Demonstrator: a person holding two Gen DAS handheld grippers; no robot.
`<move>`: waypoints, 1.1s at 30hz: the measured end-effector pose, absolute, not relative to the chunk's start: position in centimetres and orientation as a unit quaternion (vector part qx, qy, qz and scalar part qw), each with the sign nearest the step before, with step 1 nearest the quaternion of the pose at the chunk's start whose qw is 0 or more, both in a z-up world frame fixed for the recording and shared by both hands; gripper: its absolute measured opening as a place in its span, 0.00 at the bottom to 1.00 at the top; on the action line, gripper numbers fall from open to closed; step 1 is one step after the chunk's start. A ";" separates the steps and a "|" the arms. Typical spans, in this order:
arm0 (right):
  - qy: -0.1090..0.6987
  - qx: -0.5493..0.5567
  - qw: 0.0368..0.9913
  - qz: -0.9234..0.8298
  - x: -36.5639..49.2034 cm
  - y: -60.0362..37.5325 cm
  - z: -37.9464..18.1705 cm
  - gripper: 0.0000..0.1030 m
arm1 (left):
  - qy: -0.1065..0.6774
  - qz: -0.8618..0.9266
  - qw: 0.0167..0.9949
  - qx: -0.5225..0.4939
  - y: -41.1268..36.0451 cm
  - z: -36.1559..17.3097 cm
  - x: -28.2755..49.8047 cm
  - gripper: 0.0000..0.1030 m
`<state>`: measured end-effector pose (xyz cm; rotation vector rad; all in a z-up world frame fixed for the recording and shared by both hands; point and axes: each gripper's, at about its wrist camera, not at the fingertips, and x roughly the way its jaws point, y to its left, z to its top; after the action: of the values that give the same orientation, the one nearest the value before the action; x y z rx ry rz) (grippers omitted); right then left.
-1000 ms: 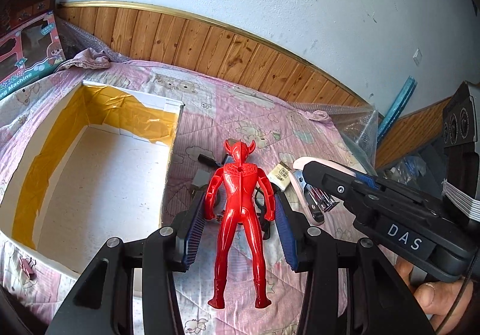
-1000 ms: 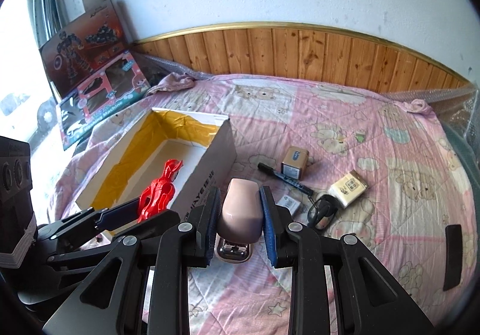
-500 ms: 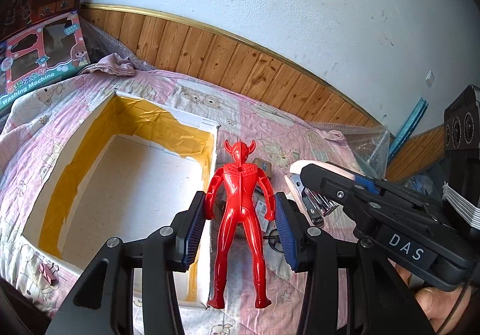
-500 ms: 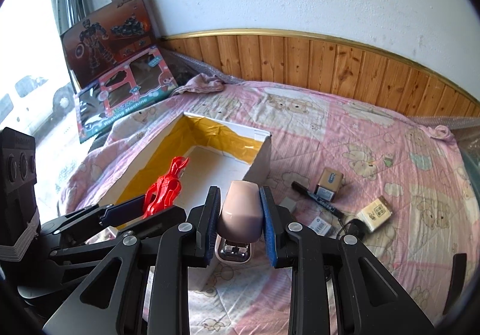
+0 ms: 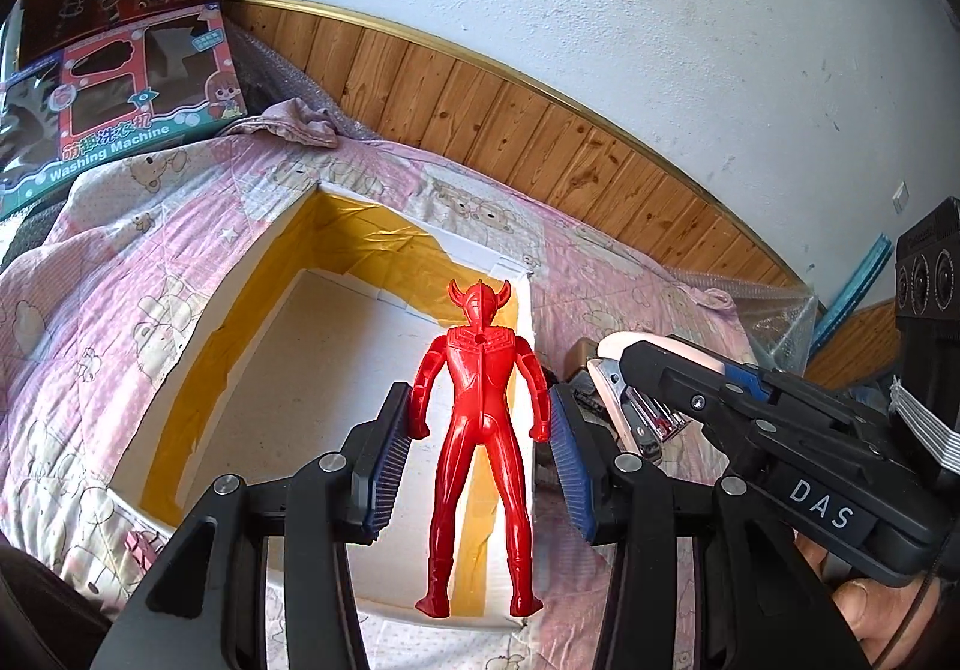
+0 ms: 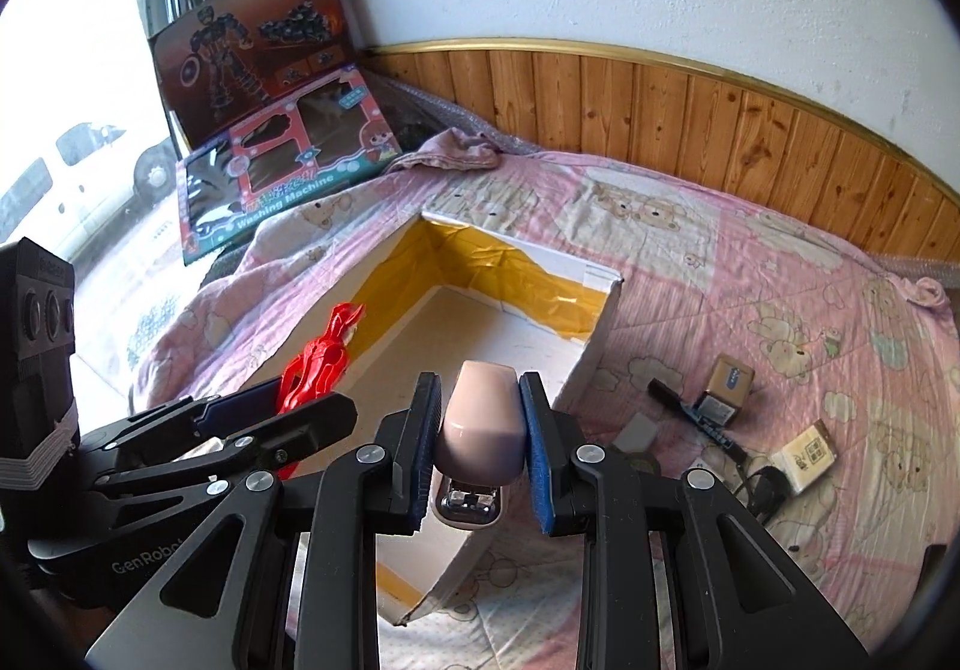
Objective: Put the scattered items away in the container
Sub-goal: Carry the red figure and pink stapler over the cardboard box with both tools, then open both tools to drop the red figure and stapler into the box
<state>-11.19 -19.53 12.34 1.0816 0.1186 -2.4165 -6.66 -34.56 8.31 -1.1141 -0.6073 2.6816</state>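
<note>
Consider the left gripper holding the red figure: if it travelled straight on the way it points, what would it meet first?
Probably the white floor of the open box, as the left gripper holding the red figure aims into it; depth is uncertain.

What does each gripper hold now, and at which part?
Left gripper: the red figure, clamped at its arms. Right gripper: the pink stapler, gripped by its two sides.

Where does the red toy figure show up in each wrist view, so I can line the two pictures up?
Left wrist: red toy figure stands centre frame, upright, seen from behind, held between the left gripper jaws.
Right wrist: it sits left of centre, edge-on, above the box.
Shared landmark: the white box with yellow tape inside.
</note>
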 end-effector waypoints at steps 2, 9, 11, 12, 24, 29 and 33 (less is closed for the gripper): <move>0.048 0.397 0.247 -0.882 -11.4 -20.2 12.1 0.27 | -0.210 0.899 0.079 -0.377 -35.4 8.0 -6.8 0.45; 0.056 0.413 0.263 -0.870 -12.3 -22.1 10.7 0.27 | -0.215 0.895 0.063 -0.385 -37.1 6.8 -7.3 0.45; 0.055 0.423 0.268 -0.864 -12.8 -22.5 10.0 0.27 | -0.218 0.892 0.058 -0.391 -37.5 6.2 -7.6 0.45; 0.055 0.428 0.269 -0.861 -13.0 -22.7 9.6 0.27 | -0.221 0.889 0.056 -0.397 -37.8 5.8 -7.8 0.45; 0.062 0.471 0.276 -0.836 -17.8 -24.7 5.9 0.27 | -0.232 0.864 0.039 -0.446 -39.7 2.3 -12.1 0.45; 0.050 0.485 0.269 -0.830 -20.7 -24.9 5.0 0.27 | -0.219 0.863 0.035 -0.455 -39.6 2.3 -15.0 0.45; 0.042 0.496 0.261 -0.827 -22.7 -25.1 4.1 0.27 | -0.201 0.861 0.027 -0.467 -39.4 1.8 -17.3 0.45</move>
<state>-22.71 -25.14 4.13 1.3421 0.1140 -2.2408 -17.31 -39.45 1.80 -1.4432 -0.6201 2.6580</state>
